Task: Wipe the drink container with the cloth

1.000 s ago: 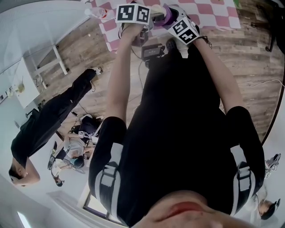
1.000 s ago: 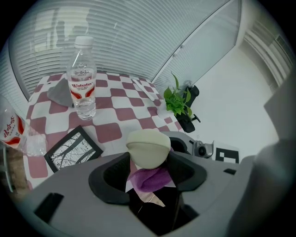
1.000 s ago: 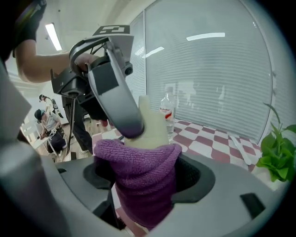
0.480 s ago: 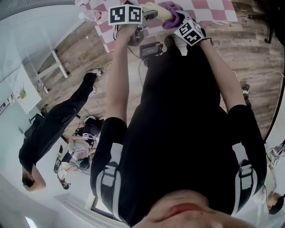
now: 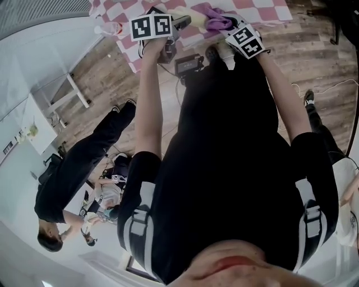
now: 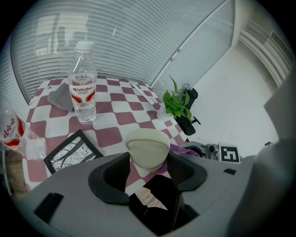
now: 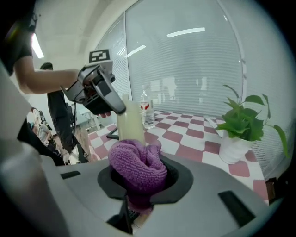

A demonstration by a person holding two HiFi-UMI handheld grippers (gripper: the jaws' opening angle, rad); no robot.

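Observation:
The drink container [image 6: 148,147] is a cream cylinder, and my left gripper [image 6: 148,163] is shut on it, holding it over the near edge of the table. In the right gripper view the container [image 7: 130,124] stands upright just beyond a bunched purple cloth [image 7: 138,165]. My right gripper [image 7: 138,179] has just been closing and is now shut on that cloth, whose folds bulge above the jaws. The head view shows the cloth [image 5: 216,22] beside the container [image 5: 182,15], with the left gripper [image 5: 180,22] and the right gripper [image 5: 223,27] close together.
On the pink-and-white checkered table [image 6: 115,115] stand a clear water bottle [image 6: 82,88], a grey cloth [image 6: 60,99], a black-framed picture [image 6: 74,150], a crumpled plastic bottle [image 6: 14,132] and a potted plant [image 7: 240,134]. A person [image 5: 84,162] stands on the wooden floor to my left.
Both grippers sit slightly higher in the head view than before. The right gripper has shifted a little to the right with the purple cloth at its tip. The bystander has stepped lower in the picture.

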